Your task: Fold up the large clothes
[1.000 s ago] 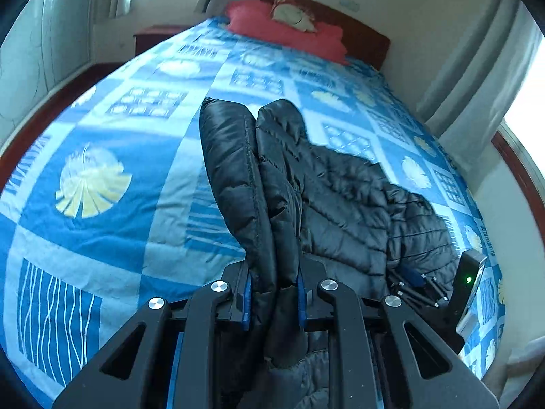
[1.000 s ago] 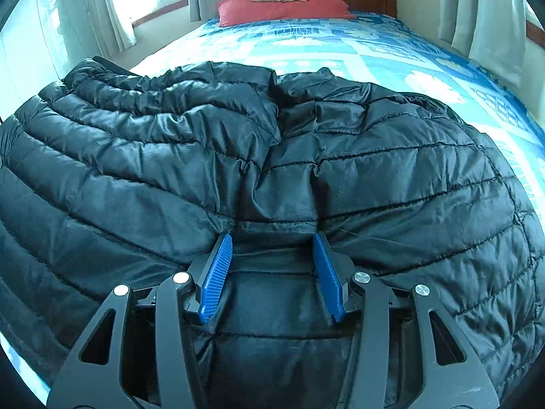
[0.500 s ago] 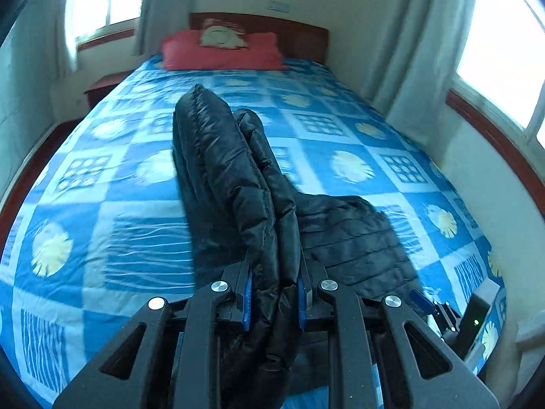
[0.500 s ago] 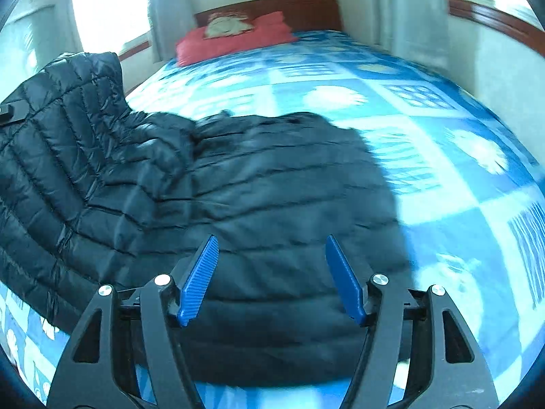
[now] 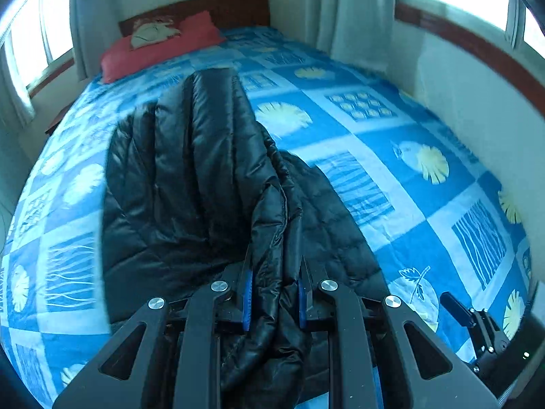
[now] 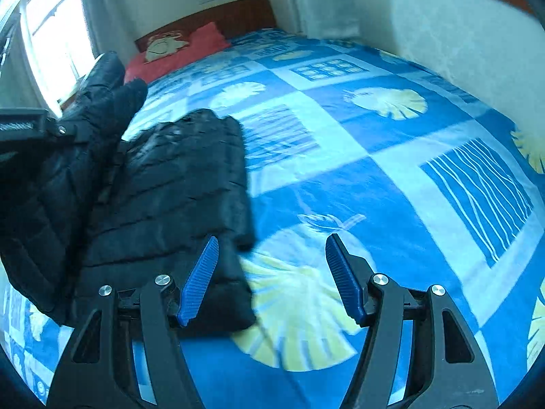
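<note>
A black quilted puffer jacket lies on the blue patterned bed. My left gripper is shut on a bunched edge of the jacket and holds that part raised, so a flap hangs over the rest. In the right wrist view the jacket lies at the left with its lifted part beside the left gripper's body. My right gripper is open and empty over the bedspread, just right of the jacket's near edge. It also shows at the lower right of the left wrist view.
A red pillow and a wooden headboard stand at the far end of the bed. A white wall with windows and curtains runs along the bed's right side. Another window is at the left.
My right gripper has let go of the jacket, opened and pulled away to the right over the bedspread. My left gripper has lifted its held edge and swung it rightward over the jacket.
</note>
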Demonstrator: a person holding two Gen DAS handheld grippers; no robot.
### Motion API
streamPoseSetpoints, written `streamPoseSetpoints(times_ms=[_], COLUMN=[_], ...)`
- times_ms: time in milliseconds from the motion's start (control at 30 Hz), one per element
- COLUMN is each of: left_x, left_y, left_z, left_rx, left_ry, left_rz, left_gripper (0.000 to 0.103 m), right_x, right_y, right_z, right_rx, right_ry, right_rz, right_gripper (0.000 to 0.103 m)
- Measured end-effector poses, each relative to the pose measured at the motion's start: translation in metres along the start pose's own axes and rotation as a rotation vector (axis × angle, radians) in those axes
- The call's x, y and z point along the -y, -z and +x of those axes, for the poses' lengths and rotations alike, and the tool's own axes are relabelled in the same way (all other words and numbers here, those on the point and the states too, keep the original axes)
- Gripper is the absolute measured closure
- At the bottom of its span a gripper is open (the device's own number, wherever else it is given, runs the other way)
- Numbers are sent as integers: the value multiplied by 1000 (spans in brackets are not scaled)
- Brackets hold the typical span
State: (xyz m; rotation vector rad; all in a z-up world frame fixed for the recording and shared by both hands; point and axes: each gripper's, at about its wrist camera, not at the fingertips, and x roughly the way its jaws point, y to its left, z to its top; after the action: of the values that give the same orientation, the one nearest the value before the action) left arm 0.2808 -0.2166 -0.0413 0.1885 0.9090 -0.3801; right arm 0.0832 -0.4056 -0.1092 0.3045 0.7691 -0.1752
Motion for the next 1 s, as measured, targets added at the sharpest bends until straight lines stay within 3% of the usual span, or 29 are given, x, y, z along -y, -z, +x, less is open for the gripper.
streamPoseSetpoints(times_ms=[233,467,567,633,733,1000], left_x=[34,47,55,62,76,83], left_y=[17,26,28,28,27,24], left_z=[39,33,22,14,-4,-52], left_rx=[-40,0,29,48,83,138], left_ry=[-26,-52,-33,-19,26,126], left_rz=[33,34,30,33,30,30], left_gripper=[84,80,69,47,29,29], right_x=[31,48,49,51,52,47], right_y=[5,4,4,4,4,-2], right_z=[11,15,13,13,10,-7], right_rx=[-22,-25,-22,-22,-24,2], right_ry=[38,44,52,55,63,73], right_rz=[34,62,63,61,59,47], right_gripper=[38,38,37,37,37,37])
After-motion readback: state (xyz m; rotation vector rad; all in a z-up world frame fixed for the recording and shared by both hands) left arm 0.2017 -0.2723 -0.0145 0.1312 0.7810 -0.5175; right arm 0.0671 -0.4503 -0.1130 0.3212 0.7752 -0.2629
